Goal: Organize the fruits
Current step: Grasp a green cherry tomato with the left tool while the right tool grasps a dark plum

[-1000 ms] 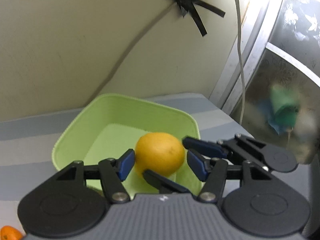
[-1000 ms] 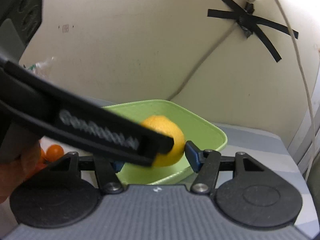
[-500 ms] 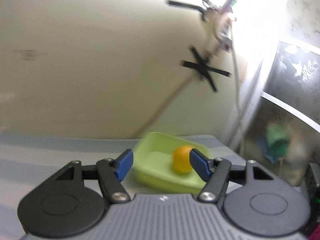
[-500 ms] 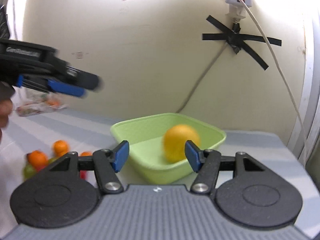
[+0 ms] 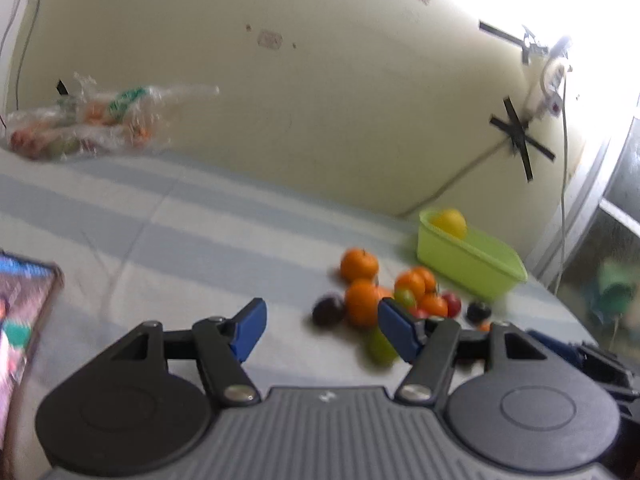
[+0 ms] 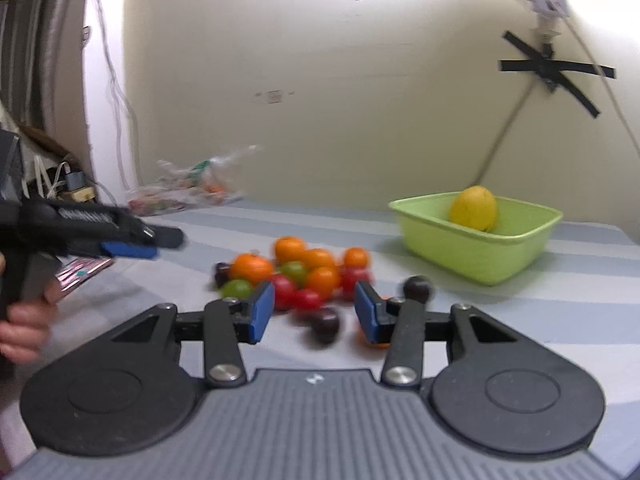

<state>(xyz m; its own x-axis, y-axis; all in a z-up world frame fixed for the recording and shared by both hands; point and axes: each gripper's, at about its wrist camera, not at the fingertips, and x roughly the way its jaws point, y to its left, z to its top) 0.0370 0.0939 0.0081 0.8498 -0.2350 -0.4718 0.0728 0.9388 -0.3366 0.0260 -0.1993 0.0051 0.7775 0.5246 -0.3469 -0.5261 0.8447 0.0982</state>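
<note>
A yellow-orange fruit (image 6: 474,208) lies in a light green tub (image 6: 480,256) at the right, also in the left wrist view (image 5: 450,222), tub (image 5: 468,264). A pile of oranges (image 6: 252,268), red, green and dark fruits lies on the striped cloth left of the tub; it also shows in the left wrist view (image 5: 362,304). My left gripper (image 5: 320,330) is open and empty, well back from the pile; it shows in the right wrist view (image 6: 132,242) at the left. My right gripper (image 6: 314,312) is open and empty, just short of a dark plum (image 6: 324,324).
A clear bag of fruit (image 5: 84,128) lies at the back left against the wall. A phone or tablet (image 5: 20,320) lies at the left on the cloth. A taped cable (image 6: 552,68) runs down the wall behind the tub. A window frame (image 5: 592,216) is at the right.
Both grippers have pulled back and left from the tub, leaving the yellow-orange fruit in it. The fruit pile has come into view.
</note>
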